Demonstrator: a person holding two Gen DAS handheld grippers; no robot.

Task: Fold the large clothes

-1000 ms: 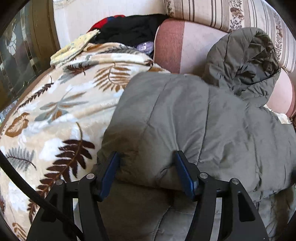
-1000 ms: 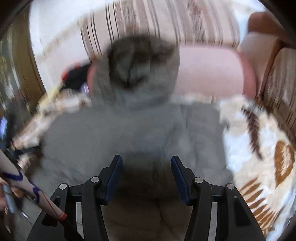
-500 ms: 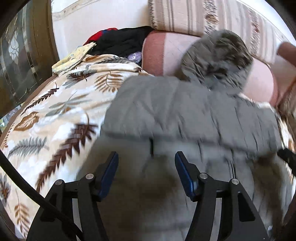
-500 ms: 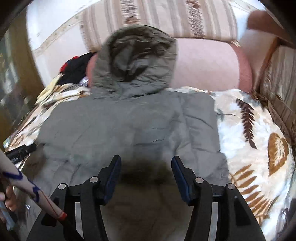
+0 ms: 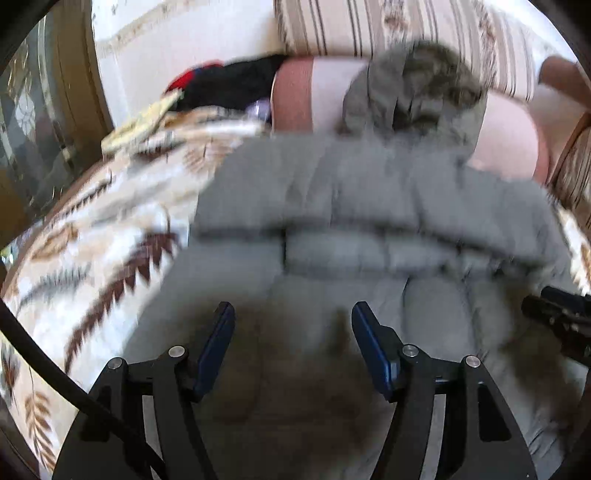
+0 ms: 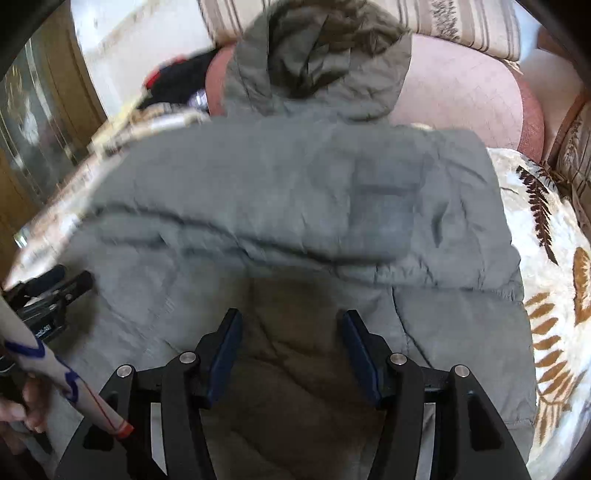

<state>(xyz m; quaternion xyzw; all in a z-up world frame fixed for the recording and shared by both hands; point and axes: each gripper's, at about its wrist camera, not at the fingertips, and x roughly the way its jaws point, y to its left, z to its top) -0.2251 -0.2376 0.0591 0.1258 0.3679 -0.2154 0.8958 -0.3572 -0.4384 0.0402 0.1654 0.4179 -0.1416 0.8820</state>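
Observation:
A grey-green padded jacket lies spread on a leaf-patterned blanket, its upper part folded across the body. Its hood rests against a pink bolster. My left gripper hovers over the jacket's lower part. Its jaws are opening, with only fabric lying below them and nothing pinched. My right gripper is open over the lower right part, also holding nothing. Each gripper shows at the edge of the other's view: the right gripper and the left gripper.
The leaf-patterned blanket covers the seat. Behind it are the pink bolster and a striped sofa back. Dark and red clothes are piled at the back left. A wooden cabinet stands left. A hand shows at the lower left.
The left gripper has drawn back from the folded edge that lay between its fingers, so more of the jacket shows. The right gripper has moved in closer over the jacket.

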